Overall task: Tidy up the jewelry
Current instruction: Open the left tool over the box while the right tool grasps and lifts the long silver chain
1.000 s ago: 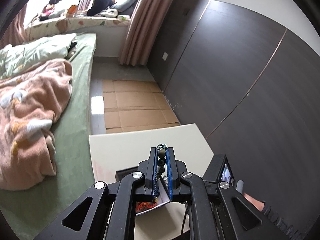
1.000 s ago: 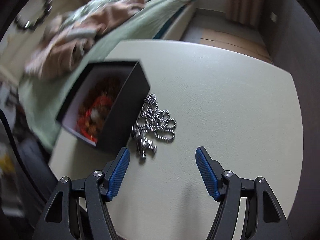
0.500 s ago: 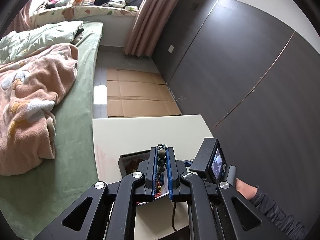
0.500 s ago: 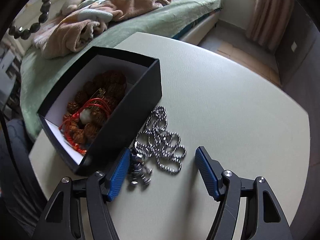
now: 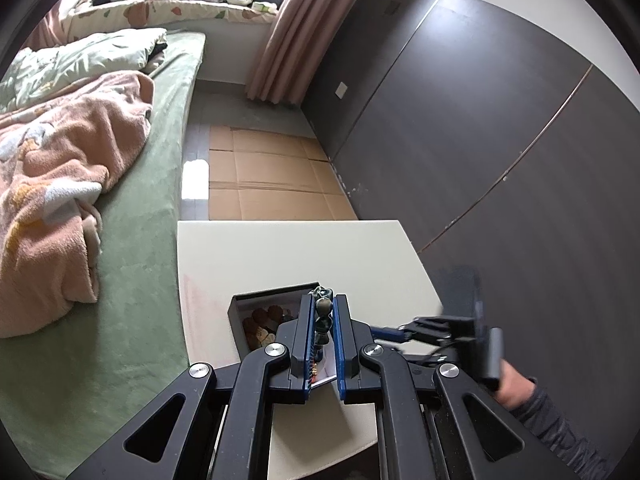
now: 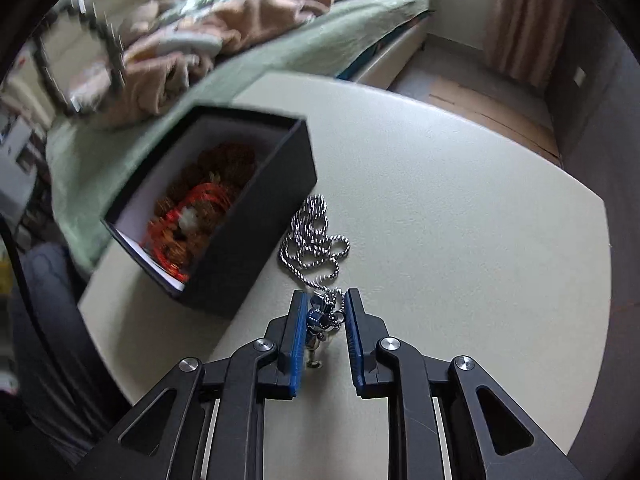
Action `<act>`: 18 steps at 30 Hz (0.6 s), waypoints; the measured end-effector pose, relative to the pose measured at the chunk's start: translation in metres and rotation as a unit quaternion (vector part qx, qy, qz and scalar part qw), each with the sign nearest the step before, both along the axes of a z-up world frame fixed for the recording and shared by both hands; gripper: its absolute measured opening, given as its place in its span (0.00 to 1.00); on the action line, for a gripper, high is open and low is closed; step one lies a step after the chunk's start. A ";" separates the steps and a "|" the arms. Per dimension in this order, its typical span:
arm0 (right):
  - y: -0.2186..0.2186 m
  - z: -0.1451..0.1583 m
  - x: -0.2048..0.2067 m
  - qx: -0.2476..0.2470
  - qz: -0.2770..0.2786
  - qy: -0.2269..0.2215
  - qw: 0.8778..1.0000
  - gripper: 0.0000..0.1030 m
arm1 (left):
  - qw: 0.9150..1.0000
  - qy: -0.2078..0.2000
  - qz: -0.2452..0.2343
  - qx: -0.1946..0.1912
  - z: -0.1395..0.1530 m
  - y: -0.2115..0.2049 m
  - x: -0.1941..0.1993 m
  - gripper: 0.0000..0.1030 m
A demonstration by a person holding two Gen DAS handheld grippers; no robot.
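Closing right gripper (image 6: 325,308) jaws around pendant (image 6: 320,320) of limp, slippery silver chain (image 6: 314,236); left gripper (image 5: 323,312) clamped on dark bead strand (image 5: 322,312).

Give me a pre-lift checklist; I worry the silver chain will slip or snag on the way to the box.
1. Right tool around the pendant: ok, still closing.
2. Firm pinch on both sides: cannot tell; a gap shows at the right pad.
3. Chain free of the box: ok, it lies beside the box wall on the table.
4. Room in the box: ok, though red and brown beads already lie inside.
5. Left tool secure: ok, shut on a dark bead strand.
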State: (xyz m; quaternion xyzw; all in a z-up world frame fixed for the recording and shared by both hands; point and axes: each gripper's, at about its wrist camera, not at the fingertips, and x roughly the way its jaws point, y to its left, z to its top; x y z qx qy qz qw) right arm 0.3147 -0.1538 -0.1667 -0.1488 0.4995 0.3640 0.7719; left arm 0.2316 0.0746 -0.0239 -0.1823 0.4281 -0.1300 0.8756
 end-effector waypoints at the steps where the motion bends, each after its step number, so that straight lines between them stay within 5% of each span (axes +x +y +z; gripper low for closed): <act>1: -0.003 0.011 -0.002 0.007 -0.003 -0.007 1.000 0.19 | 1.000 0.002 -0.001 -0.001 -0.002 0.000 0.001 0.08; 16: 0.000 0.170 -0.029 0.057 -0.020 -0.142 0.988 0.19 | 0.997 0.074 0.014 -0.036 -0.057 0.002 0.022 0.13; 17: 0.002 0.182 -0.031 0.060 -0.021 -0.152 0.986 0.19 | 0.996 0.076 0.014 -0.037 -0.059 0.001 0.021 0.26; 18: 0.004 0.194 -0.033 0.064 -0.022 -0.161 0.985 0.19 | 0.996 0.076 0.014 -0.040 -0.059 0.001 0.021 0.50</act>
